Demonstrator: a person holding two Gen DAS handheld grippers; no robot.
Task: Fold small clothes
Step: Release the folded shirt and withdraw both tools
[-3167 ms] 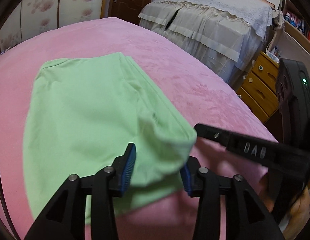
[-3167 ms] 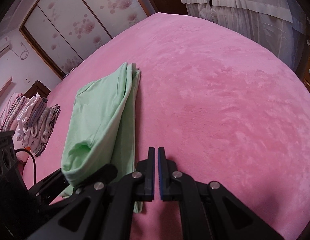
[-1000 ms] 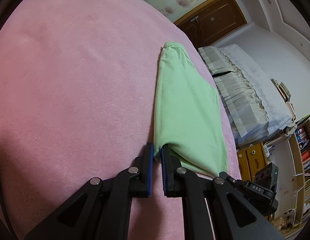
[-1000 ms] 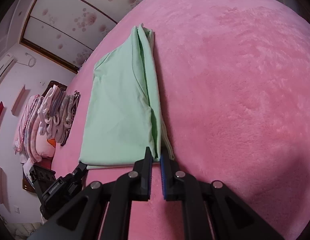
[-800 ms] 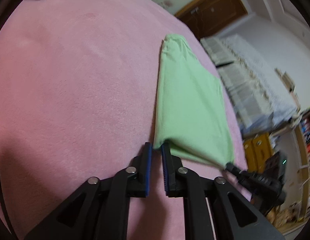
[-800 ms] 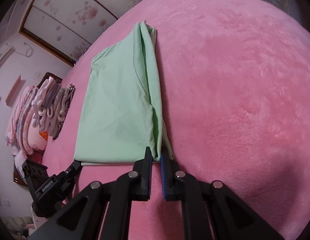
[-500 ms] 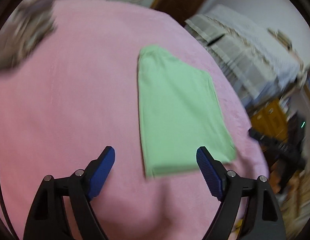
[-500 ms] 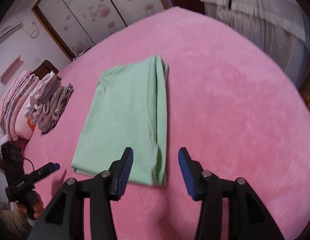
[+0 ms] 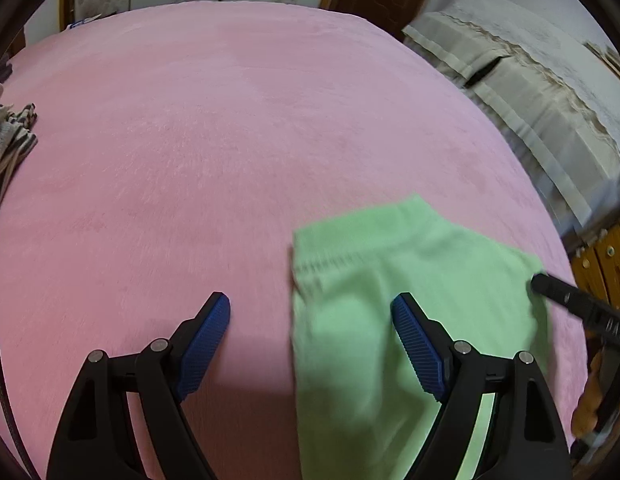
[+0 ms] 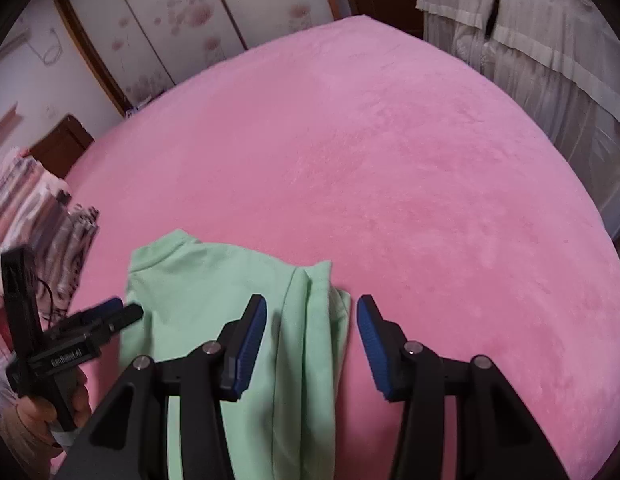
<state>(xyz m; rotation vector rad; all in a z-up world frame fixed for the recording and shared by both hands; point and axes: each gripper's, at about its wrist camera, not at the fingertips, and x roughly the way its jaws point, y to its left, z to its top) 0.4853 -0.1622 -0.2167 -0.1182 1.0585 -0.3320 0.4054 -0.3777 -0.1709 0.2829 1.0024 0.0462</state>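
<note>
Left tongs (image 9: 310, 316) gaping wide, gripping nothing, hovering over pink bed (image 9: 230, 140). Folded green garment (image 9: 409, 320) lying flat on bed, just right of and beneath left tongs. Right tongs (image 10: 311, 316) standing about half open, holding nothing, hanging above garment's layered right edge.

Light green garment (image 10: 214, 280), folded, flat on the pink bed (image 10: 389, 160).

Plain pale green cloth, no print visible. Folded lengthwise into a long narrow shape, with layered edges stacked along one long side and a ribbed band at the far end. Spread flat near the front edge of the bed cover, slightly blurred in the left wrist view (image 9: 369, 280).
</note>
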